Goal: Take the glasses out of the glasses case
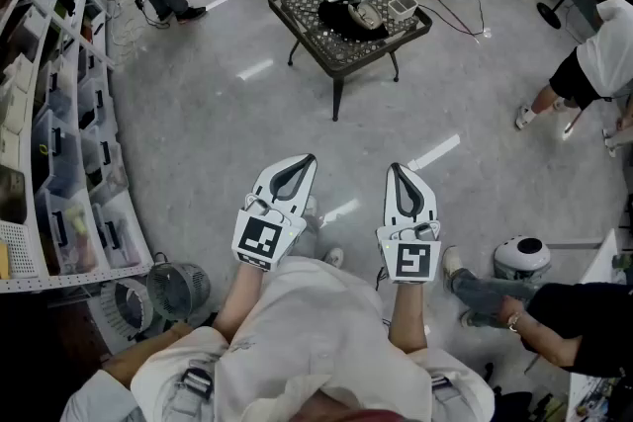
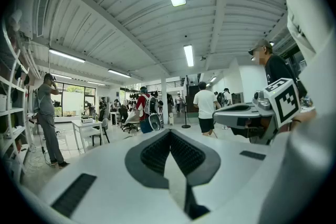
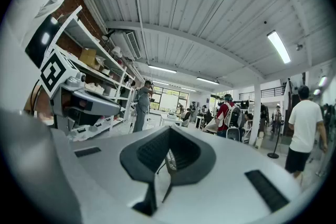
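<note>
approach | left tongs (image 1: 306, 161), right tongs (image 1: 396, 168) pressed together, empty, lower centre | case (image 1: 341, 23) on tabletop (image 1: 297, 15), upper centre, well apart | suggest: close in, spread tongs early, pin case first

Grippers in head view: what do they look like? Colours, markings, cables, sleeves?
The left gripper and right gripper match: white tapered shells with dark grey ribbed pads outlining a teardrop. Each carries a marker cube at the rear, white with black squares. No cables visible. The person wears a light top, with no sleeves over the forearms.
</note>
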`<action>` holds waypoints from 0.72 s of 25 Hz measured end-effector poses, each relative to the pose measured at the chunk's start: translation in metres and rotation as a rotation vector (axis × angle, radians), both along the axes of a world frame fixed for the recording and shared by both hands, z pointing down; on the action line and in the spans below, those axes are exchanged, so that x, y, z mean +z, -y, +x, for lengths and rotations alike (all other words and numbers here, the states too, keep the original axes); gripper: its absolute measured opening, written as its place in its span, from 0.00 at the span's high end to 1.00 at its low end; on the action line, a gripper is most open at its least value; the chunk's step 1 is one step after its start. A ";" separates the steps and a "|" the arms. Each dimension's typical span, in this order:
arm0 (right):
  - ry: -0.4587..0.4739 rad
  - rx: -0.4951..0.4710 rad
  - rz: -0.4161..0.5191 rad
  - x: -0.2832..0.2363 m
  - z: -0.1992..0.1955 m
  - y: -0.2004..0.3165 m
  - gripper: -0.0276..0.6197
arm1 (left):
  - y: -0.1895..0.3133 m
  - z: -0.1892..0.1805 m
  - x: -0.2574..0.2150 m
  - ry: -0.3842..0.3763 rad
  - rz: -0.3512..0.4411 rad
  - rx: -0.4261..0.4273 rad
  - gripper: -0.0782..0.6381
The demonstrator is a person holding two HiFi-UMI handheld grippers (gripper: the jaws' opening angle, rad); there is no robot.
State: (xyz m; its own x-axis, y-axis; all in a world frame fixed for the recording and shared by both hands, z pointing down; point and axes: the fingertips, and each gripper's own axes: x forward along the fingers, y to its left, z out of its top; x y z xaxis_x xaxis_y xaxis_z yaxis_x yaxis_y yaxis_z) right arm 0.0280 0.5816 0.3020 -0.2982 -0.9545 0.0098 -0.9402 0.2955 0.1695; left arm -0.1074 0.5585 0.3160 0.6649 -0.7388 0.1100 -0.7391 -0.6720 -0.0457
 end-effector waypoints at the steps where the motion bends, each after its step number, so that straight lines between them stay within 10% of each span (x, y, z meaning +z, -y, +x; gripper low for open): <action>1: 0.005 -0.003 0.001 0.001 0.000 0.004 0.95 | 0.004 0.001 0.002 -0.002 -0.005 -0.002 0.87; 18: -0.049 0.017 -0.048 0.013 -0.041 0.155 0.95 | 0.166 -0.014 0.006 -0.017 0.007 0.079 0.87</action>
